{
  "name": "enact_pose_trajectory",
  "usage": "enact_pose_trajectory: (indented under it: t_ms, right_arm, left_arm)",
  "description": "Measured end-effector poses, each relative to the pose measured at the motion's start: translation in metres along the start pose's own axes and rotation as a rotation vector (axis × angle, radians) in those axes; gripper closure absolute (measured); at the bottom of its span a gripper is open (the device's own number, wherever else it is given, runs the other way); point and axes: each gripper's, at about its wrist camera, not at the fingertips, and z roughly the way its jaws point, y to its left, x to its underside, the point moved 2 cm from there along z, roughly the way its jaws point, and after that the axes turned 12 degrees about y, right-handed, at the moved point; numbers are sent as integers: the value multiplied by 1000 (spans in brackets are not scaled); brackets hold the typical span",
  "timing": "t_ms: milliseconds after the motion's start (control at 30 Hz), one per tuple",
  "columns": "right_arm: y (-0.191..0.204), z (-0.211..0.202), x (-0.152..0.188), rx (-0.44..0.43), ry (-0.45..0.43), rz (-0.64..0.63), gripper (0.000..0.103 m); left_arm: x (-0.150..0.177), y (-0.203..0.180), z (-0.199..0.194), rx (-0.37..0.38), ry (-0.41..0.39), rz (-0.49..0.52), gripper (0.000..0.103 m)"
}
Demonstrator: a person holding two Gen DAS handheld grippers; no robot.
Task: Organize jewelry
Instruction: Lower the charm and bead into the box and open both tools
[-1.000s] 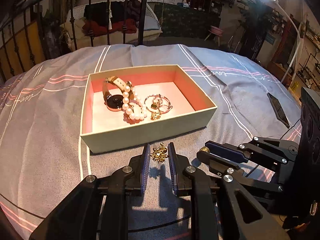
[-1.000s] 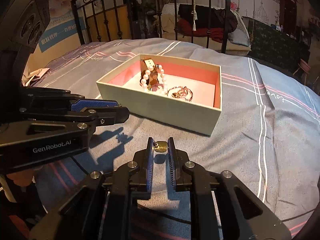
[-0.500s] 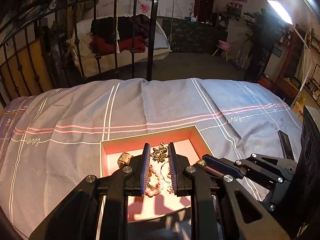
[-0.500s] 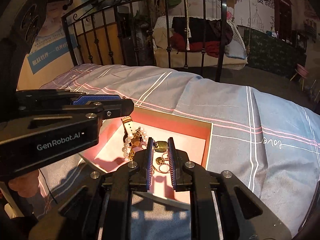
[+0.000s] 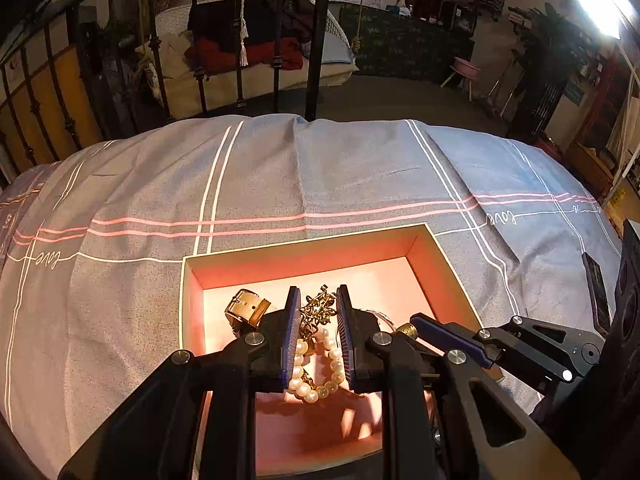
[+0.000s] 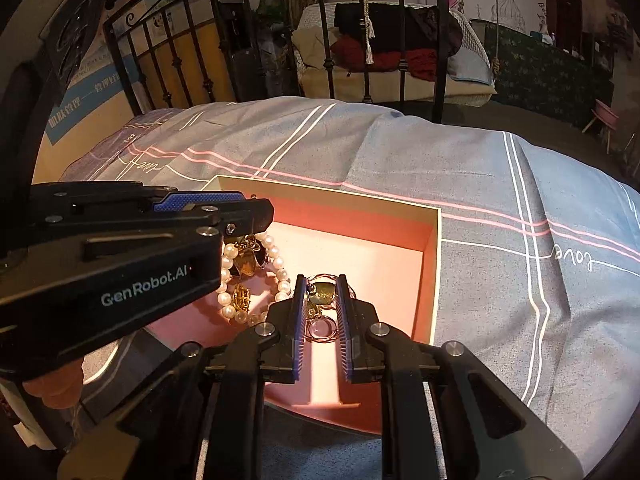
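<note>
Pink-lined cream box (image 5: 312, 242), white pearls (image 5: 320, 390), grey striped bedspread (image 5: 280, 168)

A lived-in bedroom at home: a grey bedspread with pink and white stripes (image 5: 320, 176) covers the bed, a black wrought-iron bed frame (image 5: 316, 40) at its far edge, and beyond that frame a white wicker swing seat heaped with clothes (image 6: 400, 56).
</note>
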Motion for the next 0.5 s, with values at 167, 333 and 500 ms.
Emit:
enact_pose_trajectory:
  t_ms: [167,333,500]
  right_arm:
    - [3,5,4,-8,12,-9,88]
    - [5,5,6,-14,14,-16,88]
    - [4,-2,8,-5,-14,-17,43]
  left_arm:
    - [0,2,6,-1,15,-8,85]
    - [2,2,11,-3,26,-18,85]
    - [4,1,10,4,30,-25,72]
